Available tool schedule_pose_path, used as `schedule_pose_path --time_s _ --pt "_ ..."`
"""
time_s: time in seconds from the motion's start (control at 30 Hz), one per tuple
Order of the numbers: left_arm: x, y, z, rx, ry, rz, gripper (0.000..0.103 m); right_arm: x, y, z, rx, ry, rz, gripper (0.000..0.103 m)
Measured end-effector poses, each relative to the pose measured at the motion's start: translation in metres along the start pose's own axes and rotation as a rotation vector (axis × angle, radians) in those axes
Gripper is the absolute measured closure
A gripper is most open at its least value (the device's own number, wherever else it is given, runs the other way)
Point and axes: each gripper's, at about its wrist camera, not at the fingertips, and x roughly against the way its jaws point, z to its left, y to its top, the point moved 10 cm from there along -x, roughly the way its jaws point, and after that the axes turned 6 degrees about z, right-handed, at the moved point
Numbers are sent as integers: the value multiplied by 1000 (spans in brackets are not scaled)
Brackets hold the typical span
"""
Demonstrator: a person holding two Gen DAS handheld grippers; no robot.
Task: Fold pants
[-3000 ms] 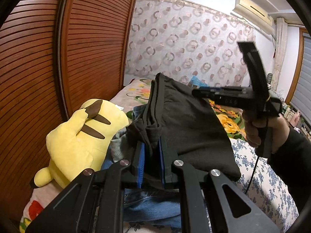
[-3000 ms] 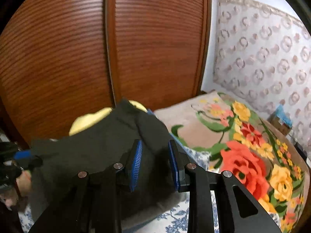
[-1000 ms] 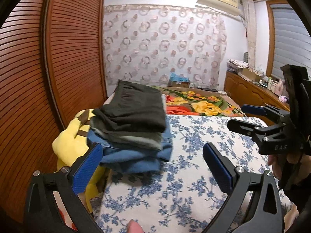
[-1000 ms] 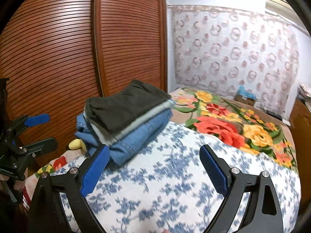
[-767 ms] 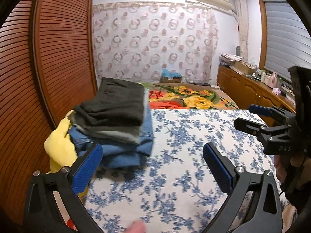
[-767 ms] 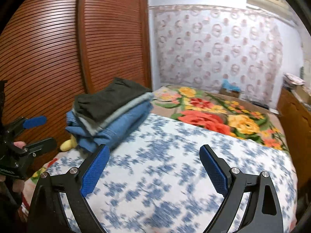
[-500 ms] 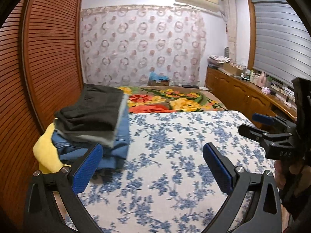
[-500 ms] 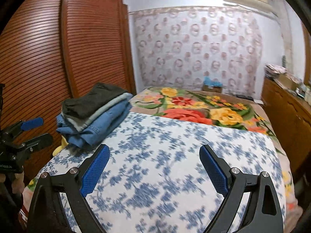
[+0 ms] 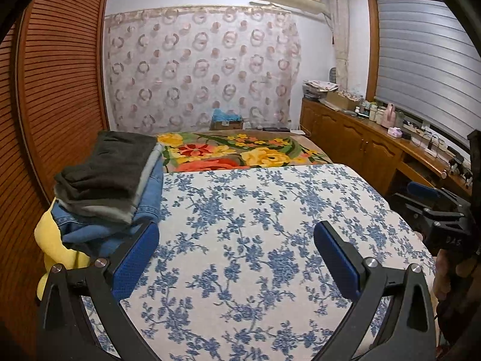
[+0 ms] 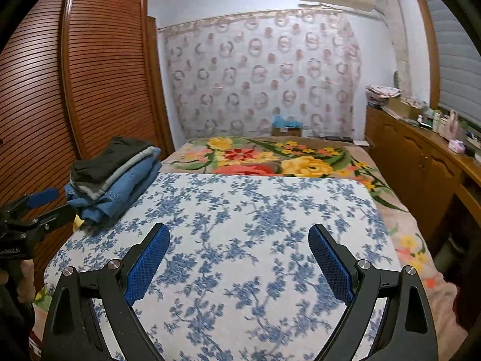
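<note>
Folded dark pants (image 9: 108, 162) top a stack of folded clothes, above a grey garment and blue jeans (image 9: 90, 228), at the left edge of the blue-flowered bedspread (image 9: 255, 240). In the right wrist view the same dark pants (image 10: 108, 156) sit on that stack at the left. My left gripper (image 9: 236, 248) is open and empty, low over the bedspread to the right of the stack. My right gripper (image 10: 239, 248) is also open and empty above the bedspread. Each gripper shows at the edge of the other's view, held by a hand.
A yellow plush toy (image 9: 51, 240) lies under the stack beside the slatted wooden wardrobe (image 9: 60, 90). A flowered blanket (image 9: 240, 153) covers the far half of the bed. Wooden cabinets (image 9: 360, 147) with small items run along the right wall under the window.
Both grippers let go of the dark pants, leaving them on top of the stack, opened wide, and pulled back and to the right over the bedspread.
</note>
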Motion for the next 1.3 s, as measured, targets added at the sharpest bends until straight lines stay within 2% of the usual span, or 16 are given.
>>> schedule_pose_path --time_s 0.3,0.63,1.3 --pt "13 17 -13 -10 11 -17 0 34 10 -14 -32 -49 -55 9" --pt "40 43 -21 -14 -3 -77 0 53 17 -7 -17 -73 -120 9" --pt "50 41 -19 -5 0 -89 0 41 7 -7 -8 -70 -131 9"
